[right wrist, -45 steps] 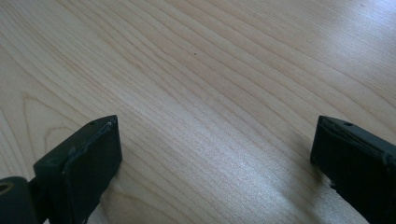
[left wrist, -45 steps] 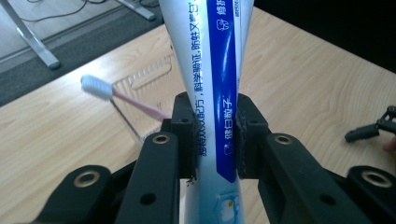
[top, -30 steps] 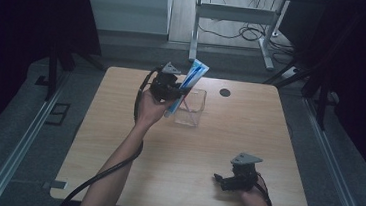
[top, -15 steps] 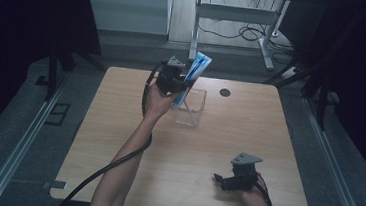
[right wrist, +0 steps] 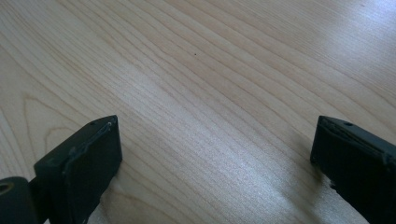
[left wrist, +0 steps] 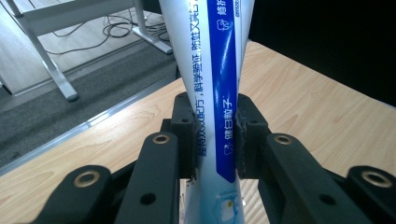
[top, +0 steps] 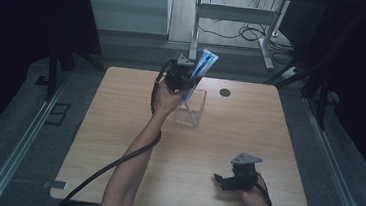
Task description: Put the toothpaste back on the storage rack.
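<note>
- Upper centre of the high view: the left gripper [top: 185, 78] is clamped on a blue-and-white toothpaste tube [top: 200, 70], held tilted above a clear container [top: 193, 109] on the wooden table [top: 119, 122].
- Lower right: the right gripper [top: 224, 179] rests on the table, jaws spread wide, holding nothing.

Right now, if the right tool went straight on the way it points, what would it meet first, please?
Probably the bare wooden table: the right tool, jaws wide open, points low across it near the front edge, and nothing else lies in that line, though depth is uncertain.
</note>
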A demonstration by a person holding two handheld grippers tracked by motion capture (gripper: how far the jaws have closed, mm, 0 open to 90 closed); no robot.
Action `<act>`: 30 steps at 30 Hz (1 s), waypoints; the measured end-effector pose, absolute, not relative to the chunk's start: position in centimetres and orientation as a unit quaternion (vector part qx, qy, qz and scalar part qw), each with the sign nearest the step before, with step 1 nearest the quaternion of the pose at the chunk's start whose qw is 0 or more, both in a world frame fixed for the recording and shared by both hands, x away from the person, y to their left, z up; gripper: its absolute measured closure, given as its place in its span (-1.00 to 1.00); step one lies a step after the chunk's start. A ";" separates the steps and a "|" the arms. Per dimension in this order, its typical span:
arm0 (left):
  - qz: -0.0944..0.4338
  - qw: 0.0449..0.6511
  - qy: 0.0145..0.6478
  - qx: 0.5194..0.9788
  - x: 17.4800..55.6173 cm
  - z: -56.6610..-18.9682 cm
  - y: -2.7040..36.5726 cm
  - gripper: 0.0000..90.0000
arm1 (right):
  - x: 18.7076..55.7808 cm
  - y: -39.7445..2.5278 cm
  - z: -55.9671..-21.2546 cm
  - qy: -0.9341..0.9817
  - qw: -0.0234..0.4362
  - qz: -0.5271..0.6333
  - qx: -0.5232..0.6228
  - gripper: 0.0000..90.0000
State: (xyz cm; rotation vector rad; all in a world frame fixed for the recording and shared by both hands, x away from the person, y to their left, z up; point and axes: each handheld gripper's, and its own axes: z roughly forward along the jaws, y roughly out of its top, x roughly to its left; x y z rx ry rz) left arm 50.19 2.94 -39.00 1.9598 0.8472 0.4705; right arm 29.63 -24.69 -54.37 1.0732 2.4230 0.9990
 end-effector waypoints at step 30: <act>0.213 0.433 0.360 0.799 50.0 -43.8 2.0 0.62 | 29.6 -24.7 -54.4 0.845 0.154 0.349 0.375 -0.96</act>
